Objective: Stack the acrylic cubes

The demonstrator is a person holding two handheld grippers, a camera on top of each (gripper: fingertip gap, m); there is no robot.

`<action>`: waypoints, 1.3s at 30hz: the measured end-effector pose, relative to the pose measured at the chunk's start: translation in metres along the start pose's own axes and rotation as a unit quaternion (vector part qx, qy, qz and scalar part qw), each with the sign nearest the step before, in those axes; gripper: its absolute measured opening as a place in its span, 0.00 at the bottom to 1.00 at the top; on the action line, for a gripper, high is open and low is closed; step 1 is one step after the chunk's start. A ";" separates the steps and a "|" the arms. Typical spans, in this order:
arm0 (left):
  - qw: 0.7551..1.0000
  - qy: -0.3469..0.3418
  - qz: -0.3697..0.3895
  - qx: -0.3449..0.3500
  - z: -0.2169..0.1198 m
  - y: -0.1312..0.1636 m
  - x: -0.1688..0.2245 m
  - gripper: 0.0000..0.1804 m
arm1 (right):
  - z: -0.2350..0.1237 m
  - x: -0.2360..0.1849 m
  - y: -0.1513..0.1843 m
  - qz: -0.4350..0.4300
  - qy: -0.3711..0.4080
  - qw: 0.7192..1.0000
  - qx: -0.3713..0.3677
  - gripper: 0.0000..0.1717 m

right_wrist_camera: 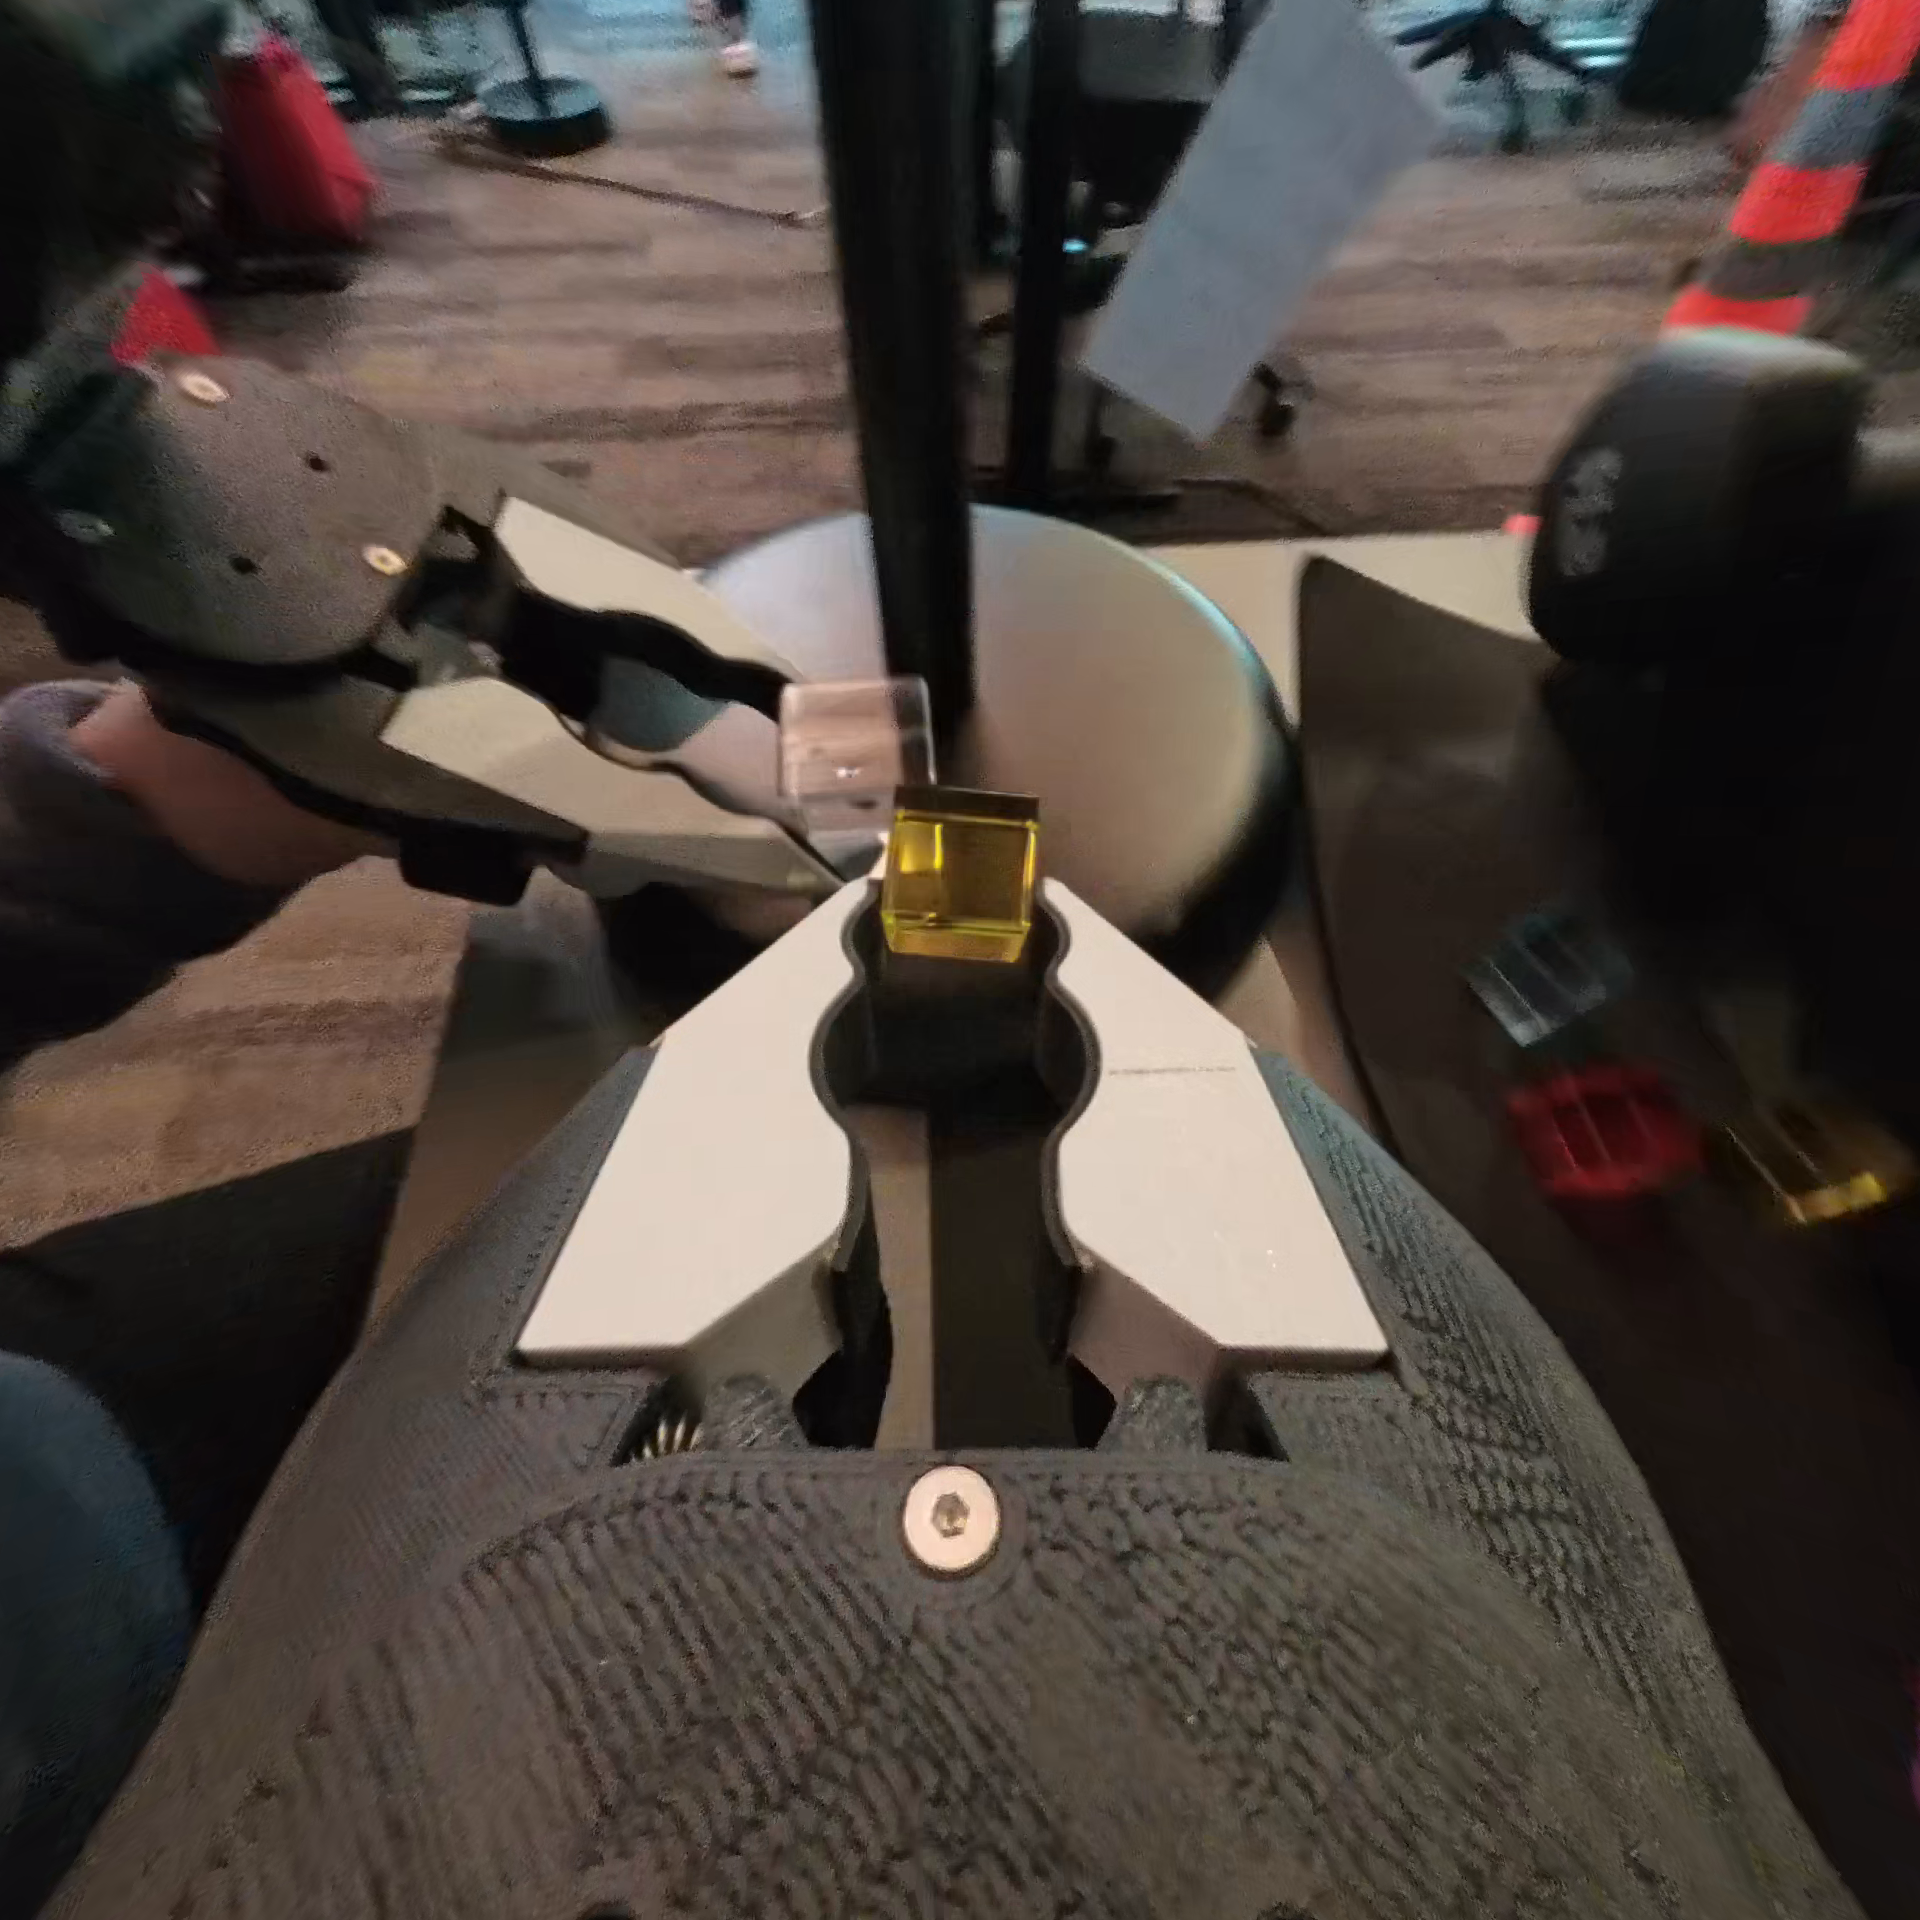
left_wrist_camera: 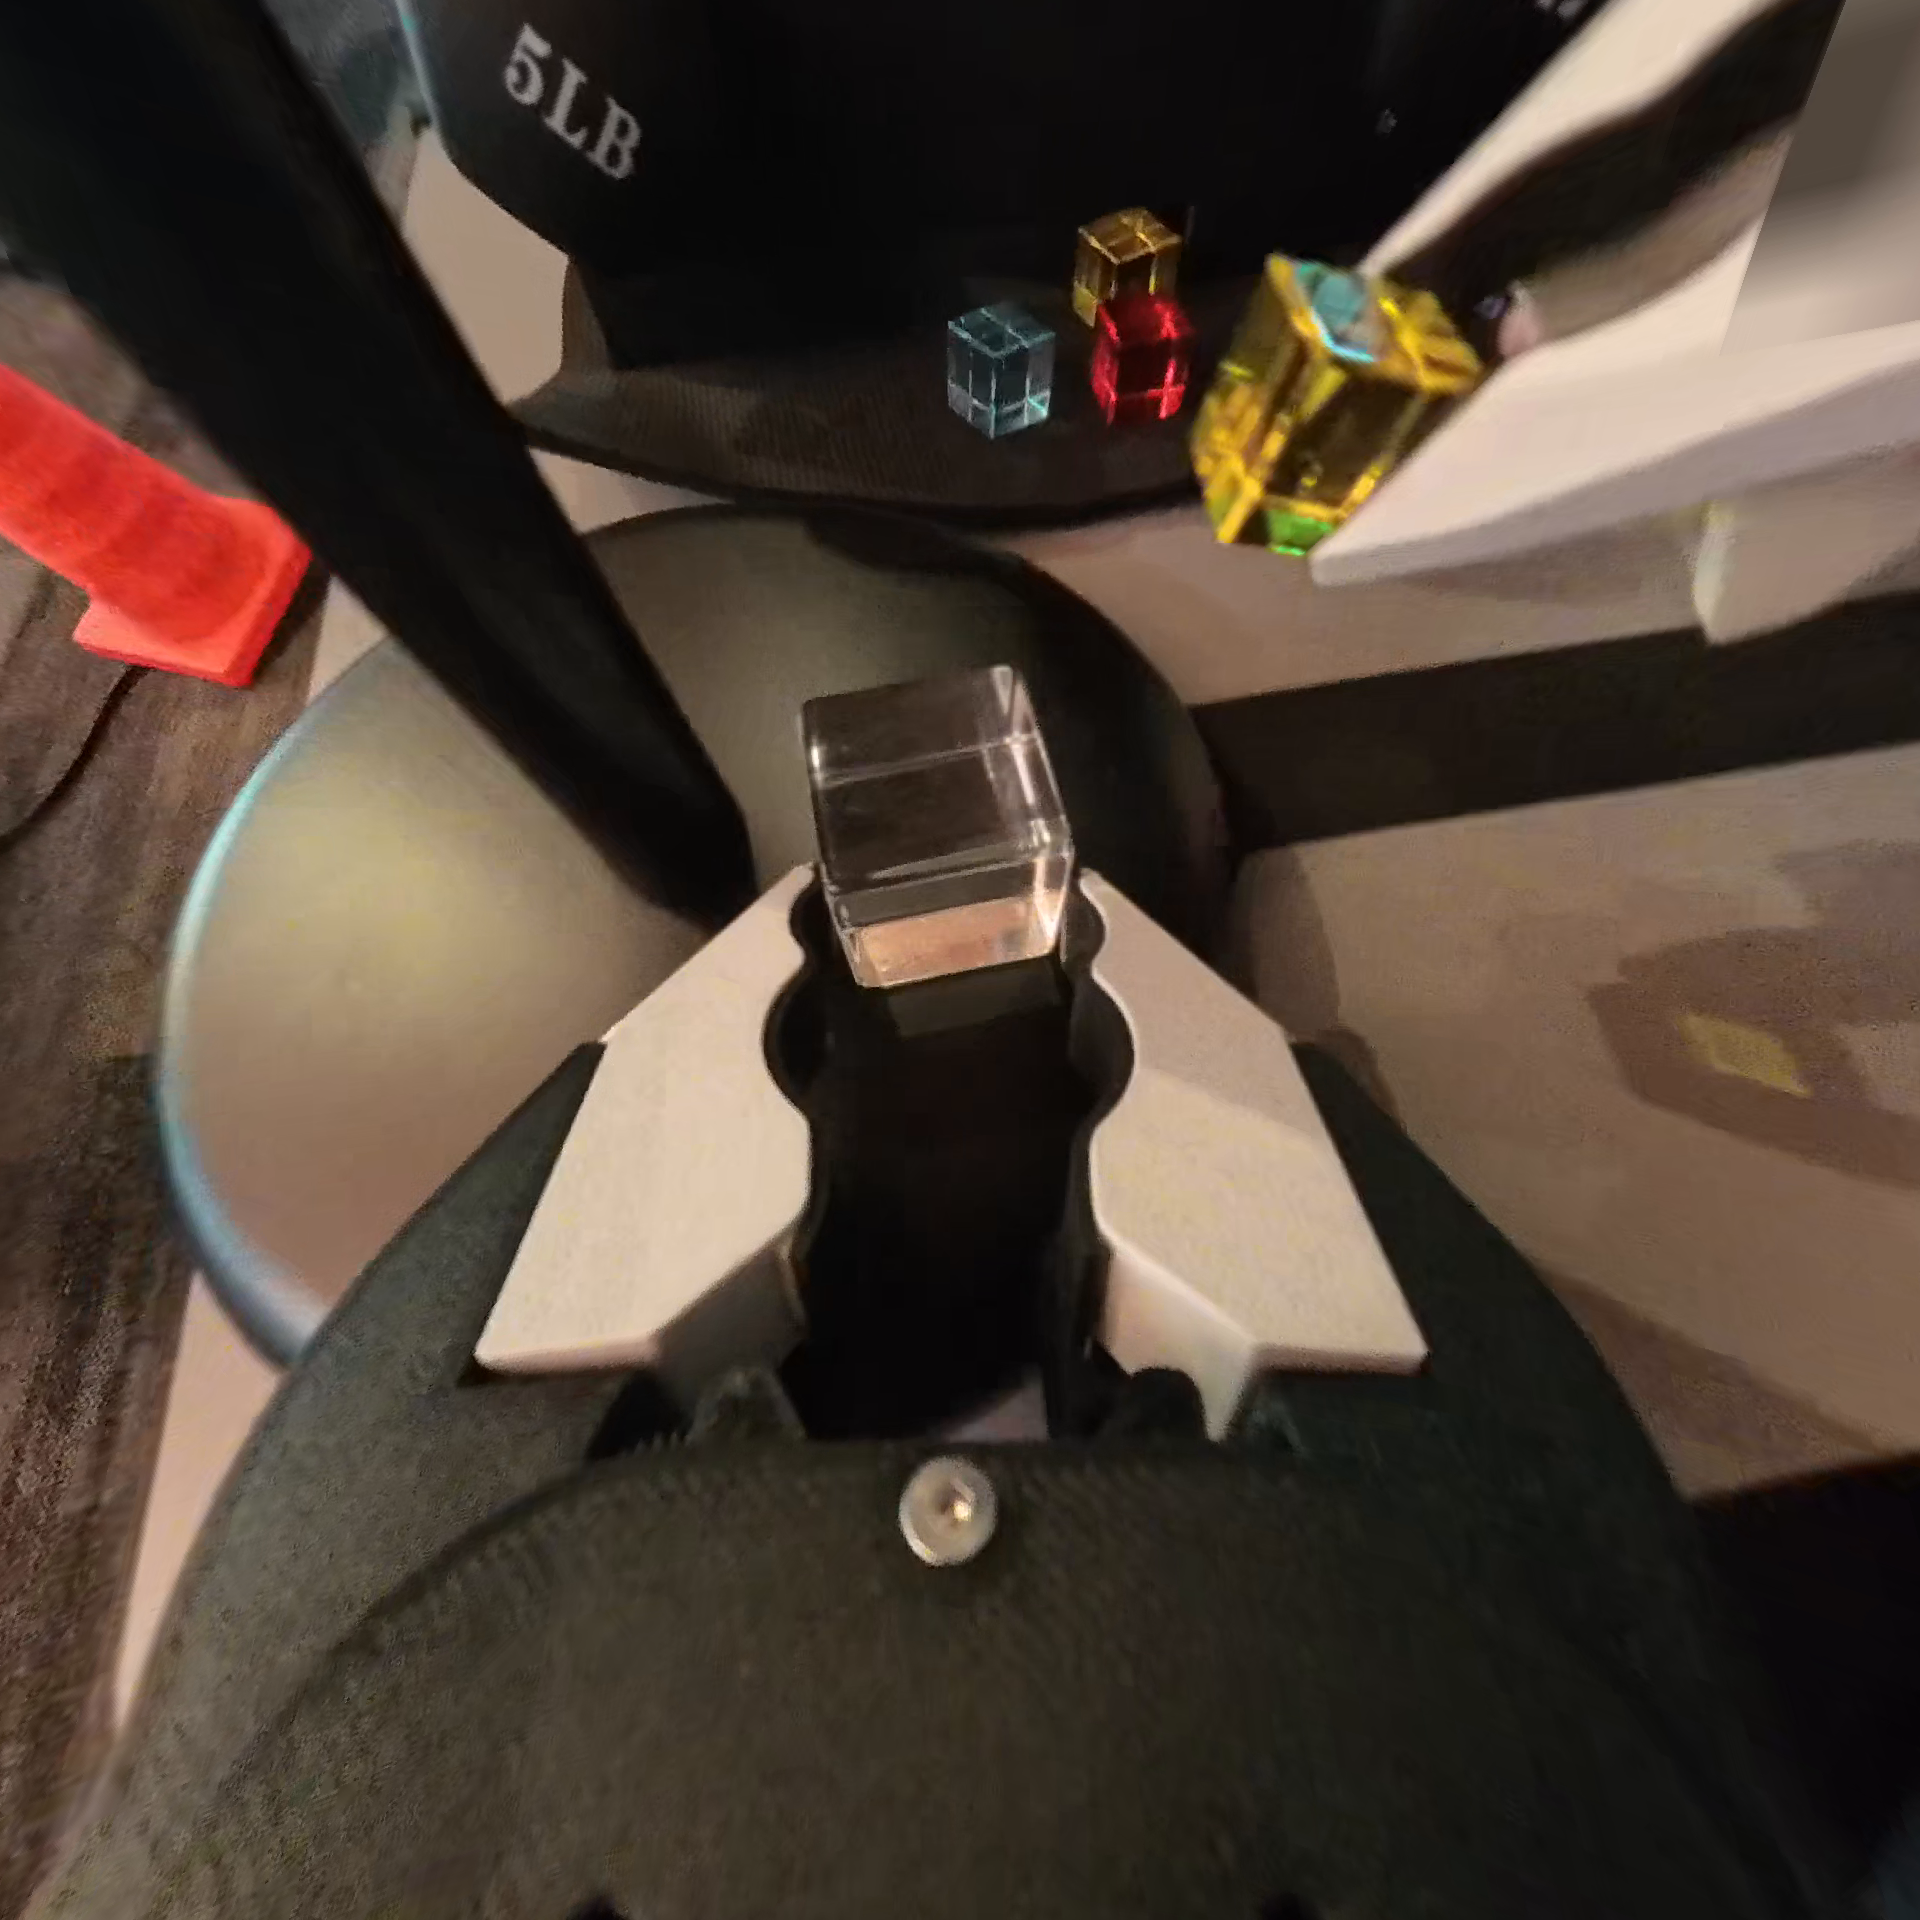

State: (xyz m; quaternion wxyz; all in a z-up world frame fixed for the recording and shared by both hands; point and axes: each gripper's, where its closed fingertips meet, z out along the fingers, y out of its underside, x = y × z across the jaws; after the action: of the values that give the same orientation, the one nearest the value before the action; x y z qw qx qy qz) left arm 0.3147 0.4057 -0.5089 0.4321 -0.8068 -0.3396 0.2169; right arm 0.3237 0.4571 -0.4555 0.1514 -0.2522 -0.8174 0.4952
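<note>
**Slip risk: two cubes held at the fingertips**

Left gripper (left_wrist_camera: 940, 914) fingers are clamped on a clear cube (left_wrist_camera: 935, 821); right gripper (right_wrist_camera: 958, 914) fingers are clamped on a yellow cube (right_wrist_camera: 961, 883). Both are smooth, glossy and transparent, gripped at the extreme tips beside a black pole (right_wrist_camera: 904, 416). Likely faults: slippage, cube collision.

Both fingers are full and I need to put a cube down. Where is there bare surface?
Free: the pale tabletop right of the round grey base, below the dark strip. Crowded: the dark mat, where the pale blue cube, red cube and small yellow cube cluster beside the dumbbell.
</note>
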 end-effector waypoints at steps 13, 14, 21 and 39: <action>0.998 0.004 -0.038 0.045 -0.046 0.023 -0.014 0.57 | 0.072 -0.044 -0.016 -0.069 -0.079 0.988 -0.114 0.15; 0.998 0.003 -0.040 0.047 -0.047 0.022 -0.014 0.59 | 0.074 -0.044 -0.016 -0.063 -0.078 0.989 -0.111 0.15; 0.994 0.006 -0.032 0.102 -0.066 0.000 0.013 0.70 | -0.001 -0.007 -0.006 -0.058 0.037 0.997 -0.028 0.34; 0.996 0.005 -0.084 0.012 0.108 -0.088 0.079 0.45 | -0.107 0.199 0.132 0.116 0.295 0.948 -0.033 0.27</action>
State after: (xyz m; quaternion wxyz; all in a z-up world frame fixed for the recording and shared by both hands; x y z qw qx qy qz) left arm 0.2670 0.5582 -0.4962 0.4602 -0.7715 -0.4009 0.1796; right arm 0.2469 0.6985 -0.5232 0.3184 -0.4851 -0.7175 0.3853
